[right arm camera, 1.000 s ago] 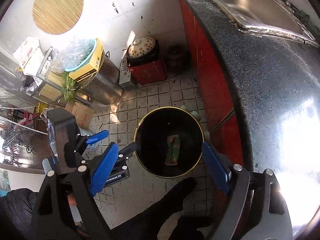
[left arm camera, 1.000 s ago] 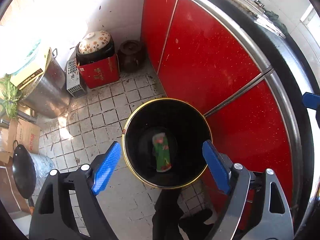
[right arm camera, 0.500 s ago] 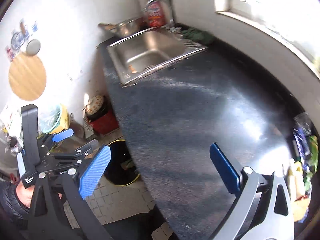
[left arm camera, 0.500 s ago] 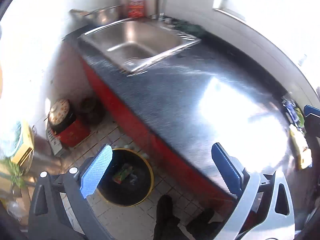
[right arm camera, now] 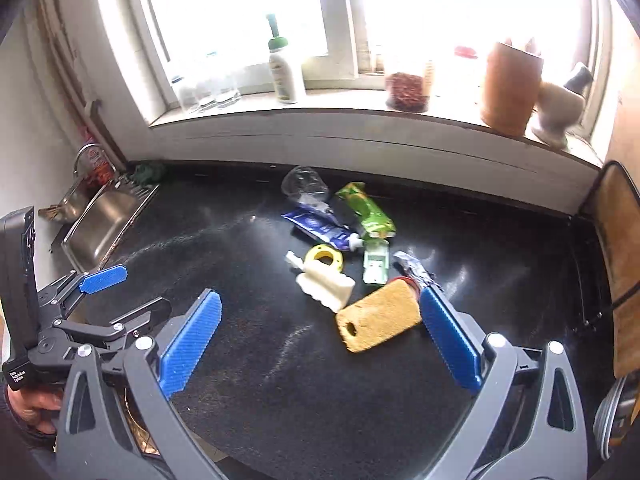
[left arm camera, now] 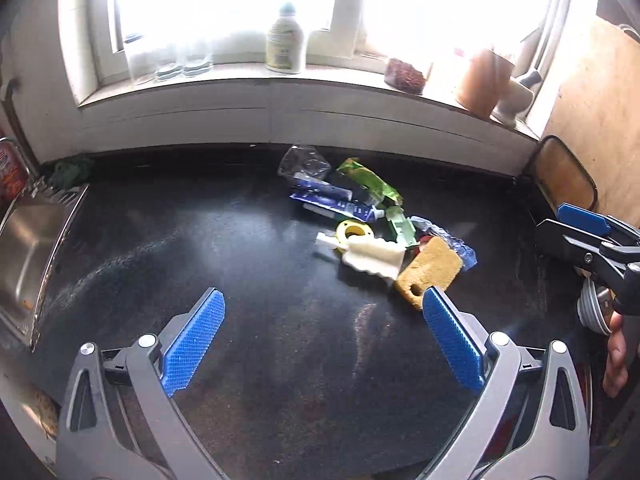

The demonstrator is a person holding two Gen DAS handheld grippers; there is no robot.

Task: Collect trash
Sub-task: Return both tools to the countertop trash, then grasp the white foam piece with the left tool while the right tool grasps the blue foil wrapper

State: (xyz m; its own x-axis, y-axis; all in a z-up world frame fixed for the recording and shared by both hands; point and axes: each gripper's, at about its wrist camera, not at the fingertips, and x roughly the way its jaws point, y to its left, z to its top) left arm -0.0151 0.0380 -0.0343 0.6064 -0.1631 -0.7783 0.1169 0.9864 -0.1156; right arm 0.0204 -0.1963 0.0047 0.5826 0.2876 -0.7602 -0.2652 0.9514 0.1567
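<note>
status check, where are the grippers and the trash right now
Left gripper and right gripper open, empty, above the counter. Trash pile on it, untouched; yellow sponge nearest. Nothing in the way.

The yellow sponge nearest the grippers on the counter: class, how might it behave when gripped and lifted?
The yellow sponge looks porous, so it is probably light and would squash between the pads. It lies flat, so rolling seems unlikely. Its coarse surface should resist slipping.
</note>
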